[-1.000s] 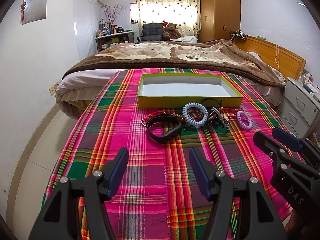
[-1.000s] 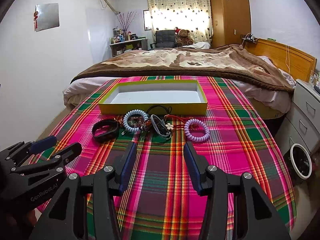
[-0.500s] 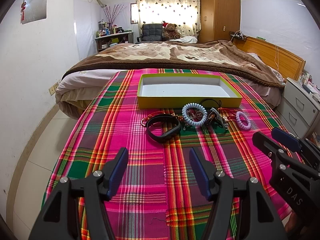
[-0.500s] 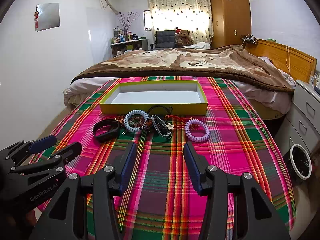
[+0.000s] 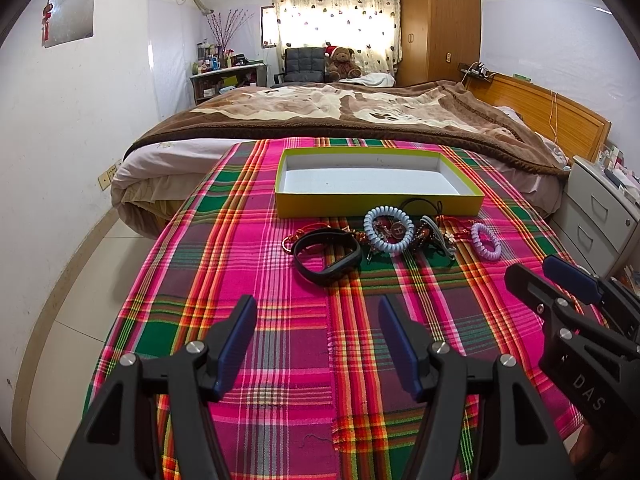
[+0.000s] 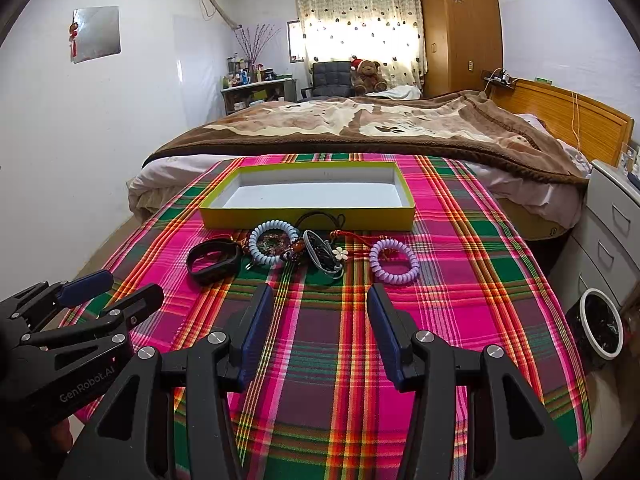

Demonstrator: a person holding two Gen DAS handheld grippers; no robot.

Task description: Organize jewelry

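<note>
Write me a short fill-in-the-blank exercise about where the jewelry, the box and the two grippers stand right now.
1. The inside of the yellow box holds ____ pieces of jewelry.
2. The purple coil bracelet lies at the ____ end of the row.
3. The black band lies nearest the ____ gripper.
4. The right gripper has its fingers ____.

Missing words: no; right; left; open

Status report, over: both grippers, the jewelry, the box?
Left gripper open, right gripper open, both empty. Jewelry pile on cloth, outside yellow box. Nothing in the way.
</note>
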